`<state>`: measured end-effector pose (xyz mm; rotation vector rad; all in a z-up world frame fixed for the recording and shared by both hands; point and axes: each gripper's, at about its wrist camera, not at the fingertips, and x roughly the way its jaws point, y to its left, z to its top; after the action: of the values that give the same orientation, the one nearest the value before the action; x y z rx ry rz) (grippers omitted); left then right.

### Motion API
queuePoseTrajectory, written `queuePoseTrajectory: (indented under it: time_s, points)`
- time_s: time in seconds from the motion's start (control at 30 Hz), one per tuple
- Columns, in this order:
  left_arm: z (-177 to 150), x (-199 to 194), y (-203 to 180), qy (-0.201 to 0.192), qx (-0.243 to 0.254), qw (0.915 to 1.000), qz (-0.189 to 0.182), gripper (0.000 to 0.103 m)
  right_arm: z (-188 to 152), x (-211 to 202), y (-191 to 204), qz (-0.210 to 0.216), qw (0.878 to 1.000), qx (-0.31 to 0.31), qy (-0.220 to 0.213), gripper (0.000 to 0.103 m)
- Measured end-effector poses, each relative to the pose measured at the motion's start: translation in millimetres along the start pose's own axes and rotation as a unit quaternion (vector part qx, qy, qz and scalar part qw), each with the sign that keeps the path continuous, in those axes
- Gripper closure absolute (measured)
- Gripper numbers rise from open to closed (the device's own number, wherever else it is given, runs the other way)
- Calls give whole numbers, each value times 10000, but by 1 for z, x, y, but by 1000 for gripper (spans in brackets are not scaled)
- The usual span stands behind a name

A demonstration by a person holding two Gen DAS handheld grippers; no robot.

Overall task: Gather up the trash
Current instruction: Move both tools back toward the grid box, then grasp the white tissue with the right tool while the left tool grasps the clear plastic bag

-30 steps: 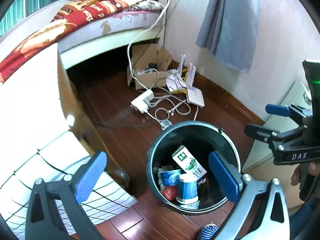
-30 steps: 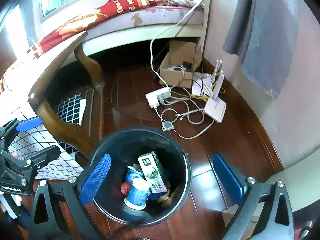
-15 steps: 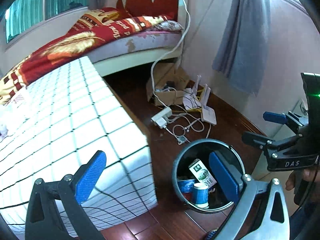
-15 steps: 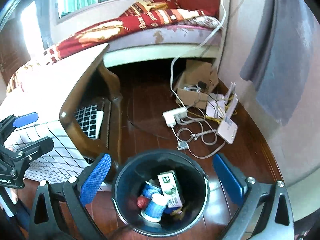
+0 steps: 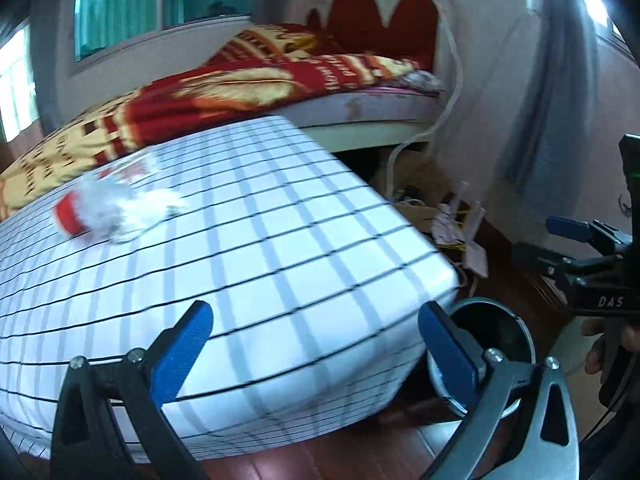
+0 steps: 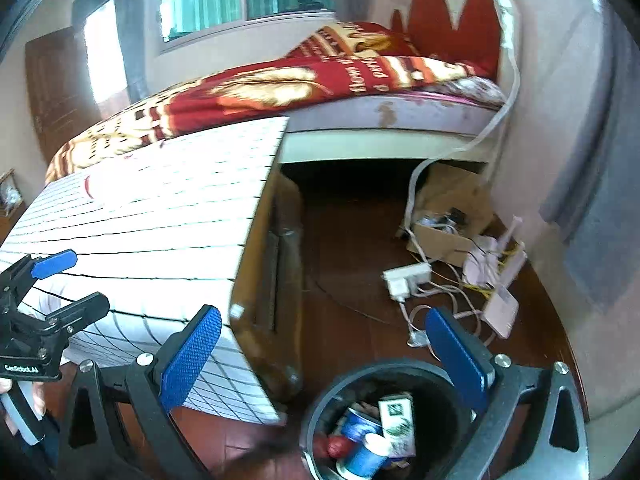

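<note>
A black bin (image 6: 384, 420) stands on the wooden floor beside the table, holding a green-and-white carton (image 6: 396, 416), a blue paper cup (image 6: 366, 454) and other scraps. In the left wrist view only part of the bin (image 5: 496, 332) shows behind the right finger. A blurred red-and-white crumpled wad (image 5: 108, 208) lies on the checked tablecloth (image 5: 240, 260), far left. My left gripper (image 5: 316, 352) is open over the table's near edge, empty. My right gripper (image 6: 324, 356) is open above the bin and table corner, empty.
A bed with a red patterned blanket (image 6: 304, 84) lies behind the table. A cardboard box (image 6: 448, 216), power strip (image 6: 406, 278), cables and a white router (image 6: 500, 308) clutter the floor by the wall. A grey curtain (image 6: 592, 208) hangs at right. A hand (image 5: 608, 348) holds the right gripper.
Both grippers have risen and tilted up from the bin toward the table top. The bin has dropped low in both views, and the wad on the tablecloth has come into view.
</note>
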<state>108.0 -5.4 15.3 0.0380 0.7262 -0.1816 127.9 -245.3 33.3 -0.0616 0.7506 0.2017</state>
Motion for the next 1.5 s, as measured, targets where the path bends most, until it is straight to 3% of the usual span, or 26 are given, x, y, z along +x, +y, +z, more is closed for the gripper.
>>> queuePoseTrajectory:
  time_s: [0.37, 0.77, 1.03, 1.27, 1.4, 1.5]
  points:
    - [-14, -21, 91, -48, -569, 9967, 574, 0, 35, 28, 93, 670, 9967, -439, -156, 0]
    - [-25, -35, 197, 2, -1160, 9851, 1271, 4, 69, 53, 191, 1073, 9880, -1113, -22, 0]
    - [-19, -24, 241, -41, -1355, 9823, 1292, 12, 95, 109, 265, 1340, 9767, -1657, 256, 4]
    - [-5, 2, 265, 34, -1406, 9827, 1203, 15, 118, 168, 303, 1432, 9721, -1740, 650, 7]
    - [5, 16, 270, 62, -1411, 9839, 1090, 15, 126, 198, 315, 1434, 9675, -1868, 922, 16]
    - [12, 24, 267, 56, -1373, 9856, 989, 15, 129, 204, 313, 1409, 9646, -2041, 892, 40]
